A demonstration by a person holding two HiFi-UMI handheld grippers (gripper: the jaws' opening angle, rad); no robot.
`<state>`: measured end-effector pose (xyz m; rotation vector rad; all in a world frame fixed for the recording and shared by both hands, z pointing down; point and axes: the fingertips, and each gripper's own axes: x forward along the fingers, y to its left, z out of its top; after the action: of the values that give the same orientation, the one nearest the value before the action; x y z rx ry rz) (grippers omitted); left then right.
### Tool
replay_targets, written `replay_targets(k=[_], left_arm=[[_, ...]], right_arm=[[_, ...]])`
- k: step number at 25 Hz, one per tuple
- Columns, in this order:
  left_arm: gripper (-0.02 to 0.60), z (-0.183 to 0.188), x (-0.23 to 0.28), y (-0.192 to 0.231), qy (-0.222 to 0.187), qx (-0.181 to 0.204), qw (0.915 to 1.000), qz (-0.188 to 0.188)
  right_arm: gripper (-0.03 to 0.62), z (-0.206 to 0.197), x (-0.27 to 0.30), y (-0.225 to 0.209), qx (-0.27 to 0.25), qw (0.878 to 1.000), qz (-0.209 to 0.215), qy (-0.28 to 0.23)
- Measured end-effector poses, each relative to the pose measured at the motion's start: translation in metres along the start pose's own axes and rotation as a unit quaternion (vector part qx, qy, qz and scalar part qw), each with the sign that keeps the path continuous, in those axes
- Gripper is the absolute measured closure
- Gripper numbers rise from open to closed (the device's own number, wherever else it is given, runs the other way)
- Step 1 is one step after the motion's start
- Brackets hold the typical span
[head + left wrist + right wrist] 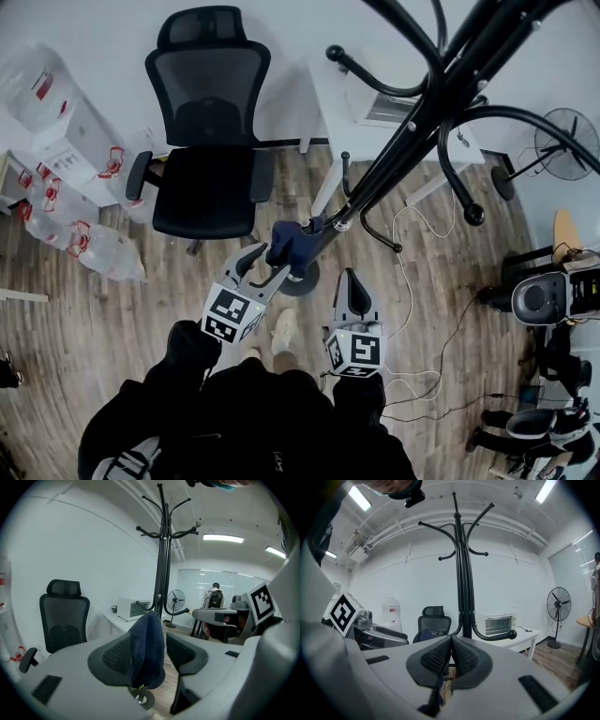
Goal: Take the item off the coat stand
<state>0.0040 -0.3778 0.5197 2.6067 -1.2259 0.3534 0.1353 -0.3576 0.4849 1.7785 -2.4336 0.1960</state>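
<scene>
Left hand-held gripper (pixel 270 262) is released, jaws apart around the navy cap (pixel 146 648), which leans on one pad, low by the coat stand (pixel 412 127). Right hand-held gripper (pixel 352 279) is clenched, empty.

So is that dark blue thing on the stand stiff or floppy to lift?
Probably floppy: the blue cloth item droops in soft folds from the coat stand. Likely light, being thin fabric, and may sag when lifted.
</scene>
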Motion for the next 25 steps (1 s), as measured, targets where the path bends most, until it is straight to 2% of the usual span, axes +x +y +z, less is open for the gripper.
replay_targets(k=[6, 17, 21, 25], left_arm=[[0.307, -0.019, 0.025, 0.004, 0.032, -0.004, 0.9995, -0.004], [0.31, -0.029, 0.05, 0.004, 0.056, -0.013, 0.9983, -0.006], [0.402, -0.031, 0.054, 0.005, 0.062, -0.013, 0.998, 0.001], [0.445, -0.031, 0.054, 0.005, 0.061, -0.015, 0.998, 0.006]], right_arm=[[0.579, -0.009, 0.004, -0.006, 0.004, 1.0, -0.003, 0.007], [0.579, -0.015, 0.005, -0.027, 0.007, 1.0, -0.021, 0.015], [0.579, -0.017, 0.006, -0.031, 0.008, 1.0, -0.025, 0.016], [0.579, -0.016, 0.005, -0.034, 0.009, 0.999, -0.029, 0.017]])
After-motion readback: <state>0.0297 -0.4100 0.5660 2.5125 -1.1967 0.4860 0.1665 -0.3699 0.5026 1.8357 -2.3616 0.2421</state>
